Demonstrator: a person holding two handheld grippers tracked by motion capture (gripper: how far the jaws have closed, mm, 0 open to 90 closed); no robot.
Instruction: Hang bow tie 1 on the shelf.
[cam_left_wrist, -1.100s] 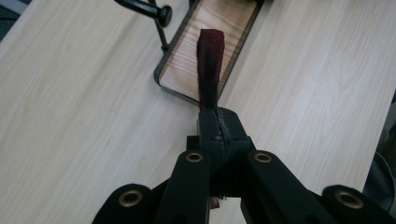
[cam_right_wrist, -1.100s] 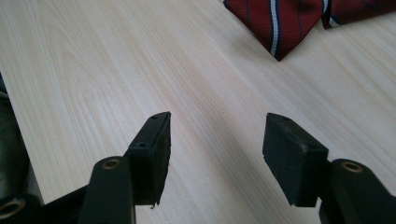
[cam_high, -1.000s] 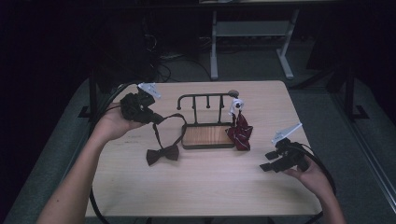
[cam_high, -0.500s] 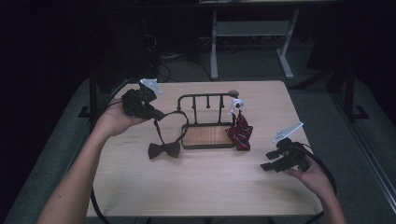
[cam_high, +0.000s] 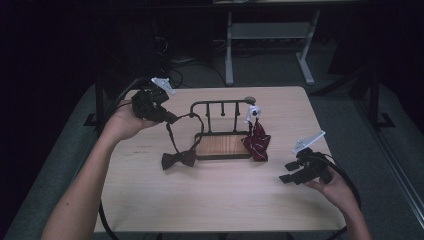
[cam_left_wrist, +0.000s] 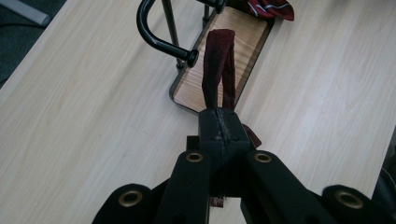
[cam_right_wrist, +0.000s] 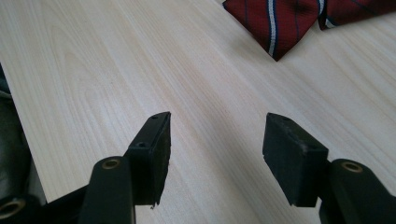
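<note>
A person sits at a pale wooden surface (cam_high: 215, 195) holding a two-jaw gripper in each hand. The left gripper (cam_high: 167, 118), raised near the far left corner, has its jaws clenched on the neck strap (cam_left_wrist: 217, 65) of a dark maroon bow tie (cam_high: 178, 159). The strap runs taut from the jaws down and toward the person to the bow, which rests on the surface just beside the left end of a small black metal rack (cam_high: 222, 107) with a wooden base (cam_high: 220, 145). In the left gripper view the strap loop stretches straight ahead of the jaws, with the rack's curved end bar just to one side of it, so the rack lies close to the held strap and the left hand is much the nearer to it. A red striped tie (cam_high: 257, 142) hangs at the rack's right end. The right gripper (cam_high: 289, 176) rests low near the right front, jaws released and empty, the striped tie well ahead of them
</note>
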